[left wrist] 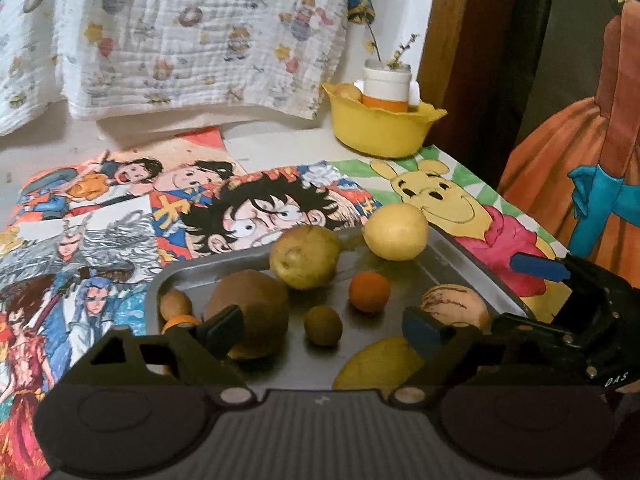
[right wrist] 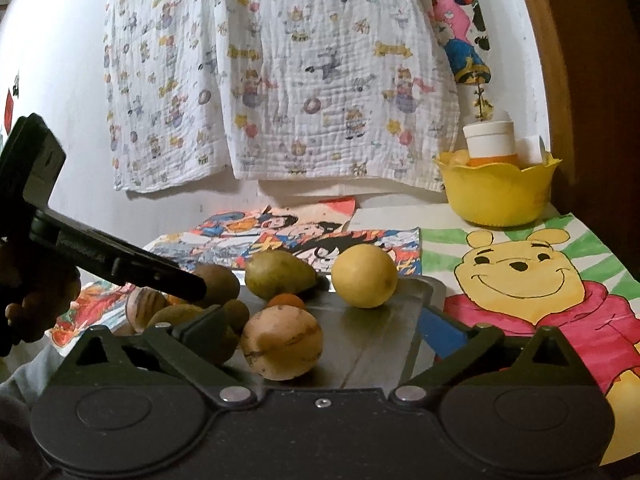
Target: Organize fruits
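A metal tray (left wrist: 456,256) holds several fruits: a yellow lemon (left wrist: 395,231), a green pear (left wrist: 305,257), a large brown fruit (left wrist: 252,308), a small orange (left wrist: 369,292), a small kiwi (left wrist: 323,325), a striped peach-coloured fruit (left wrist: 456,306) and a yellow fruit (left wrist: 380,364) at the near edge. My left gripper (left wrist: 324,330) is open over the tray, around the kiwi's area, holding nothing. My right gripper (right wrist: 320,328) is open at the tray's (right wrist: 380,344) right side, with the striped fruit (right wrist: 282,342) between its fingers, untouched. The lemon (right wrist: 365,276) and pear (right wrist: 278,274) lie beyond. The right gripper also shows in the left wrist view (left wrist: 538,266).
A yellow bowl (left wrist: 380,132) with a white and orange jar (left wrist: 387,88) stands at the back right, also in the right wrist view (right wrist: 498,194). Cartoon drawings (left wrist: 120,200) cover the table. A patterned cloth (right wrist: 280,80) hangs on the wall. A wooden door frame (left wrist: 448,32) is at right.
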The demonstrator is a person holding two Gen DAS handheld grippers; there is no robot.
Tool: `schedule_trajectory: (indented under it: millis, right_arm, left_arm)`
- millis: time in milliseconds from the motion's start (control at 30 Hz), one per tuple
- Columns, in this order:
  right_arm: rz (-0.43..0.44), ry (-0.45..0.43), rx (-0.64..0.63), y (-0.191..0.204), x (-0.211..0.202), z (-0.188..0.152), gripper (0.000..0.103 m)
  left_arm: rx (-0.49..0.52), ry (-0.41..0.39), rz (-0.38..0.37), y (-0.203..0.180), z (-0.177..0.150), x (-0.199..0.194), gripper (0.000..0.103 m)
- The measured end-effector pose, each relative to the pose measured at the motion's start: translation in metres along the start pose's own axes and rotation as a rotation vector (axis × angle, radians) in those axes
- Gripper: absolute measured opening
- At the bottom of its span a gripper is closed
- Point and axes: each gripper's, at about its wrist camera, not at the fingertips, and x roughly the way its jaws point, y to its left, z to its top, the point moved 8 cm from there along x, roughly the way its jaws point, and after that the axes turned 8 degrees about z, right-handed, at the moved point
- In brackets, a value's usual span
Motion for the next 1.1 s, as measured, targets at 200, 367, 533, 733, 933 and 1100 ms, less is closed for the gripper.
schedule_trajectory:
  millis: [200,367,533,733,933,1100]
  right_arm:
    - [-0.032,-0.019,0.049,0.000,-0.004,-0.002,0.102]
    - [-0.079,-0.020,0.064,0.004,-0.010,-0.002,0.102]
    - [-0.155,-0.018,0.057,0.011,-0.018,-0.002,0.102]
    - [-0.184,-0.024,0.060,0.028,-0.029,-0.001,0.102]
    - [-0.196,-0.018,0.064,0.040,-0.038,-0.003,0.103]
    - [-0.203,-0.021,0.069,0.046,-0.043,-0.005,0.103]
  left_arm:
    - [-0.049,-0.076,0.095,0.012,-0.004,-0.019,0.102]
    - [-0.086,-0.107,0.155,0.022,-0.011,-0.033,0.103]
    - [-0.095,-0.136,0.225,0.029,-0.020,-0.048,0.103]
    - [-0.097,-0.133,0.293,0.036,-0.035,-0.057,0.103]
    - [-0.142,-0.125,0.305,0.040,-0.051,-0.069,0.103]
    - [-0.176,-0.090,0.305,0.042,-0.068,-0.079,0.103]
